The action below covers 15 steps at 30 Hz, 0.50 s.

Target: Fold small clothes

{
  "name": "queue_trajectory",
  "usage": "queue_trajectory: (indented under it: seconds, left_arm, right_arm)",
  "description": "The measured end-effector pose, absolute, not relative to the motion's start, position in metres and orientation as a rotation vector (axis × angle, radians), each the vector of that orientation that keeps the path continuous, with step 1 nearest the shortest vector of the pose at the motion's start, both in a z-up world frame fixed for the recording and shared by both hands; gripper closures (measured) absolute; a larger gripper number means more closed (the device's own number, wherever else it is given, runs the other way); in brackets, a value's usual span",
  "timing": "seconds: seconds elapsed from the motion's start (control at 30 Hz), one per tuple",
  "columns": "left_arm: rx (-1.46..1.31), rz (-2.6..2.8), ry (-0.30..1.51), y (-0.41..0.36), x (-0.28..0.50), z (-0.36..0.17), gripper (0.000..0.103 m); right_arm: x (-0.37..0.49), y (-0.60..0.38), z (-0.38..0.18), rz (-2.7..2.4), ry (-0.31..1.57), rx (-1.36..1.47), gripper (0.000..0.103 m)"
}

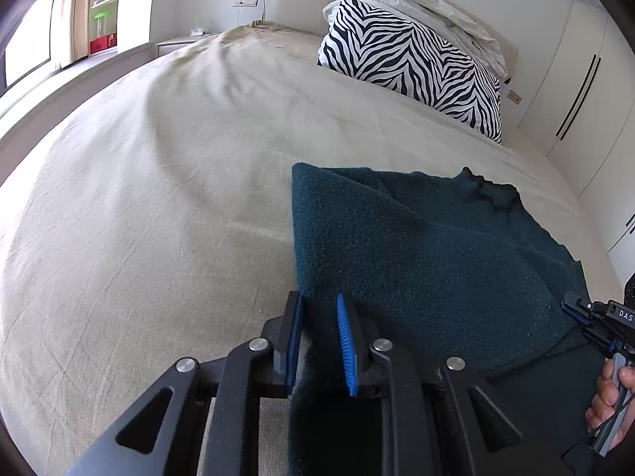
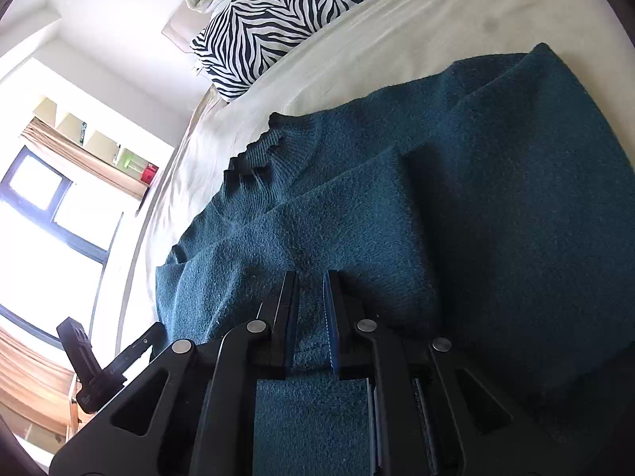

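Note:
A dark teal knitted sweater (image 1: pixel 416 246) lies on the bed, its sides folded in and its ribbed collar (image 1: pixel 492 190) at the far end. In the right wrist view the sweater (image 2: pixel 496 182) fills the frame, collar (image 2: pixel 262 158) to the left. My left gripper (image 1: pixel 319 301) has its blue pads slightly apart at the sweater's left hem edge, with cloth between them. My right gripper (image 2: pixel 309 277) sits low on the sweater's near part, jaws slightly apart with knit fabric between them. The right gripper and the hand holding it also show in the left wrist view (image 1: pixel 595 317).
The beige bedsheet (image 1: pixel 139 218) spreads wide to the left of the sweater. A zebra-print pillow (image 1: pixel 412 63) and crumpled white bedding (image 1: pixel 432 8) lie at the headboard. White wardrobe doors (image 1: pixel 587 87) stand on the right, a window (image 2: pixel 43 214) beyond the bed.

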<state>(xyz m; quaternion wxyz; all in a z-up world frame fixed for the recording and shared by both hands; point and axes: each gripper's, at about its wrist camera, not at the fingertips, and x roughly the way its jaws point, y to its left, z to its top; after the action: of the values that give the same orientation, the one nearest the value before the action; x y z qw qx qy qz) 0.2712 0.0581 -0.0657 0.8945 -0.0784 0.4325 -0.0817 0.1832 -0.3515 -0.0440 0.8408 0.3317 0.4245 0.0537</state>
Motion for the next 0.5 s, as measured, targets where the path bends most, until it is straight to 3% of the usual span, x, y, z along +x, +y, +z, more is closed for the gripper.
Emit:
queue_trajectory:
  seconds: [0.07,0.13,0.2,0.27,0.33,0.4,0.5]
  left_arm:
    - [-0.141,-0.160,0.890,0.056,0.269,-0.066,0.082]
    - [-0.101,-0.152,0.883,0.051,0.264,-0.066,0.082]
    - [-0.084,-0.153,0.875,0.050,0.256,-0.063,0.080]
    - [-0.105,-0.166,0.864,0.055,0.241,-0.060,0.070]
    - [-0.124,-0.171,0.848,0.061,0.221,-0.055,0.049]
    - [-0.130,-0.164,0.837,0.066,0.198,-0.051,0.043]
    - [-0.155,-0.155,0.835,0.076,0.161,-0.048,0.040]
  right_arm:
    - [0.173,-0.355,-0.037,0.113,0.870,0.677,0.089]
    - [0.169,-0.359,-0.047,0.116,0.911,0.667,0.079]
    - [0.159,-0.371,-0.051,0.153,0.905,0.708,0.079]
    - [0.138,-0.382,-0.041,0.092,0.911,0.733,0.078]
    - [0.108,-0.392,-0.028,0.051,0.882,0.727,0.069]
    - [0.068,-0.403,-0.014,0.012,0.840,0.724,0.053]
    - [0.009,-0.419,0.001,-0.025,0.800,0.717,0.051]
